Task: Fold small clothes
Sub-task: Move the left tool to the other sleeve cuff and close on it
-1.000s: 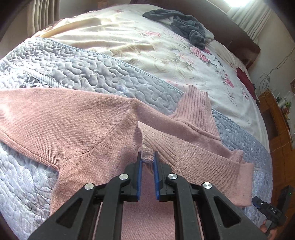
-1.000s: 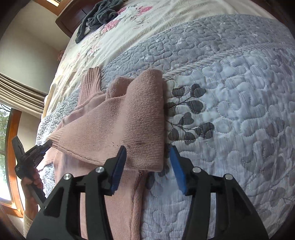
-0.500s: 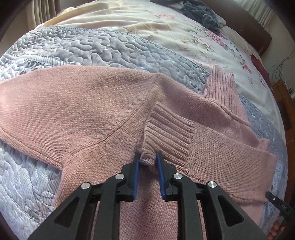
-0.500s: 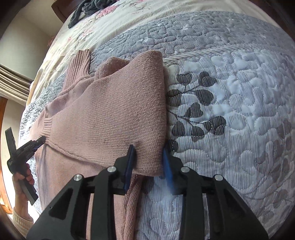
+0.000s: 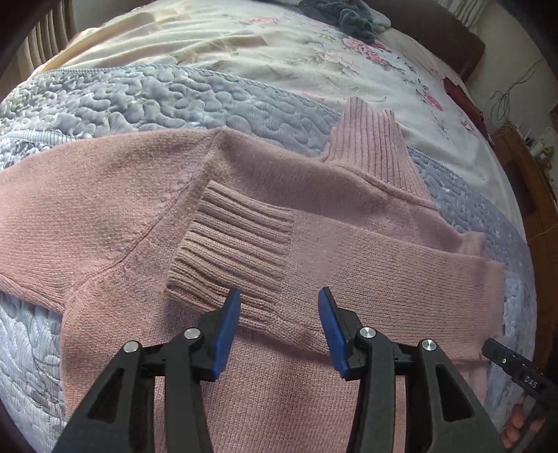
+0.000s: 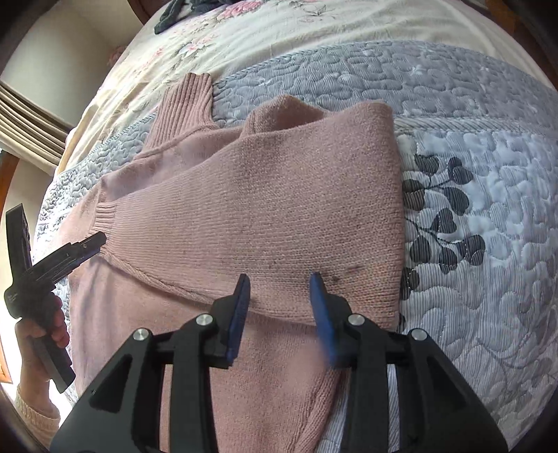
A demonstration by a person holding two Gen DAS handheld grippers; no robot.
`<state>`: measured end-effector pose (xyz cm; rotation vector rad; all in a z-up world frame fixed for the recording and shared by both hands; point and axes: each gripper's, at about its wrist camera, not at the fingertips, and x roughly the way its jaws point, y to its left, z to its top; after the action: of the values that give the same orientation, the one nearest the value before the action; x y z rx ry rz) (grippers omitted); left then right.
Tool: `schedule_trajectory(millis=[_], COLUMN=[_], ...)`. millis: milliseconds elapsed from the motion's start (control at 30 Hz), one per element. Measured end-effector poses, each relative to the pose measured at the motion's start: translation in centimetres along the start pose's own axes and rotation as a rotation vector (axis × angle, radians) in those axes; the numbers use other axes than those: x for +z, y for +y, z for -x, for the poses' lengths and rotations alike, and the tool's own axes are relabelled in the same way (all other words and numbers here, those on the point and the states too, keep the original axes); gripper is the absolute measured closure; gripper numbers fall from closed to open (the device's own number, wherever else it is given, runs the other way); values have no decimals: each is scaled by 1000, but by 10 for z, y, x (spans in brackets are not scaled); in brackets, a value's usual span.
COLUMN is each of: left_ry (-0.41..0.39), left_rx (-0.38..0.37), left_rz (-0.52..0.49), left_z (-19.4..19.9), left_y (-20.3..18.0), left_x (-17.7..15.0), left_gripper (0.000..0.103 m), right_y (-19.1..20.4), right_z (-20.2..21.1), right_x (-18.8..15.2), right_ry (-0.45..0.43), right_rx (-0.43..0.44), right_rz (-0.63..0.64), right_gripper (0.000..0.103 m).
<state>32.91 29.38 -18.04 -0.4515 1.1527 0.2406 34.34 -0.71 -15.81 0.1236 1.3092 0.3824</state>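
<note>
Sweater: a pink knit turtleneck sweater (image 5: 115, 216) lies flat on the bed, across the grey-blue quilted coverlet (image 5: 146, 97) near the bed's near edge.
Collar: the ribbed neck (image 5: 373, 146) points toward the floral sheet (image 5: 279, 59) further up the bed.
Folded sleeve: one sleeve (image 6: 279, 216) is laid across the chest, its ribbed cuff (image 5: 233, 258) resting just beside the shoulder seam.
Other sleeve: it stretches out flat toward the bed's left side.
Left tongs: the left tongs (image 5: 279, 313) are released, blue pads spread wide over the cuff's lower edge, gripping nothing.
Right tongs: the right tongs (image 6: 280, 299) are likewise parted, poised over the folded sleeve's hem near the fold, holding nothing.
Hand: a hand (image 6: 38, 334) grips the left tool's handle.
Far end: a dark grey garment (image 5: 348, 17) lies bunched by the headboard.
</note>
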Motion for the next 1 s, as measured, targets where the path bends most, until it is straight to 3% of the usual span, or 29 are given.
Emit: schedule_trajectory(millis=[167,300,400,533,733,900,1000], left_ry=[2,-14,-74,-141,-206,-251,-297], left_rx=[-19,-37,-31,18,156,188,167], left_rz=[-8,9,7,90,274,468,585], left_z=[-7,13,44,83,126,148,155], left_y=[6,14,37,104,233,334,388], left_x=[-3,-2,-3,-10,-24,-35,-39], left_gripper=[56,56,45,38,38,37,37], right_y=[-2,13,35,73,118,139,144], right_z=[-8,7,27,35,11,-12,-24], right_x=[0,3,-3,-18,-37,-46,-51], right_ry=[2,-9,-33,-28,24,63,84], right_rx=[-1,8,42,53,47,65,50], right_rz=[-10,-3,49,152,245,259,261], right_gripper=[68,62,56,47,47,47,47])
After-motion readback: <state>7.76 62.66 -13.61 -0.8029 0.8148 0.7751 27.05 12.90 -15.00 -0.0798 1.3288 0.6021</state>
